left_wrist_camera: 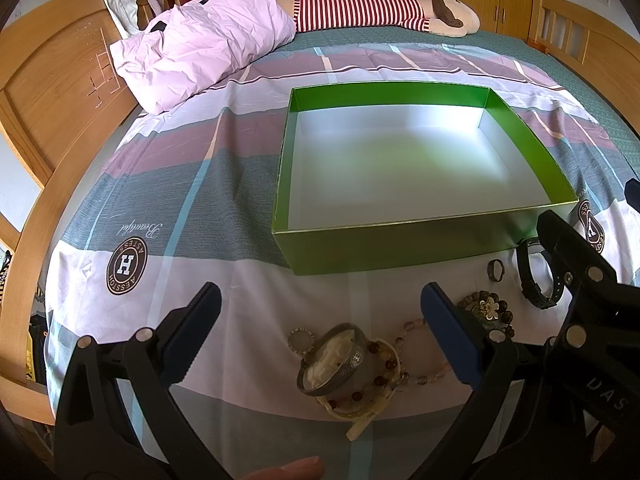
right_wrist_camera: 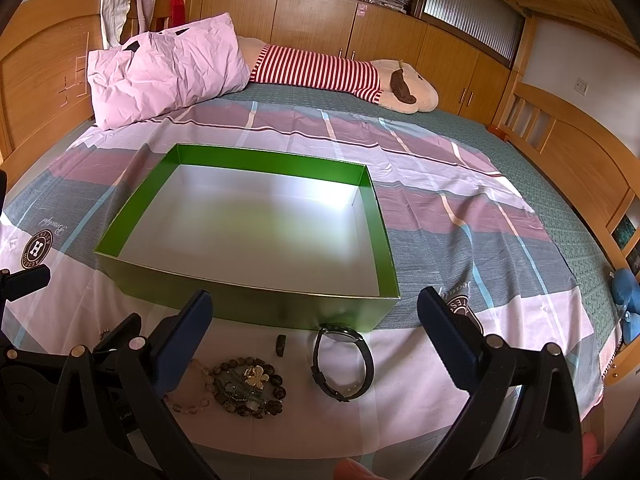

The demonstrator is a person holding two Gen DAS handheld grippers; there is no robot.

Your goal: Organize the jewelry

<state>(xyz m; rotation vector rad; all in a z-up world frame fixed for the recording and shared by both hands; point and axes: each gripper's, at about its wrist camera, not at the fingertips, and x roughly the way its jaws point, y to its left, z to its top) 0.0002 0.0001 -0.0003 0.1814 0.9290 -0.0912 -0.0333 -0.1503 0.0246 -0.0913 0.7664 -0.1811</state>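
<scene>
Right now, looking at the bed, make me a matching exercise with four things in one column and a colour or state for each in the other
Things:
1. box
2. watch
3. pillow
4. silver bangle

Descriptions:
A. pale pink, crumpled
B. green outside, empty inside
C. black strap, lying on its side
D. resting on a pile of beaded bracelets

Pairs: 1-B, 2-C, 3-A, 4-D

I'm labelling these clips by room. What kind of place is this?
Most likely a home bedroom. The work goes on atop a made bed with a pink pillow and a striped plush toy at its far side, and wooden cupboards line the wall behind.
</scene>
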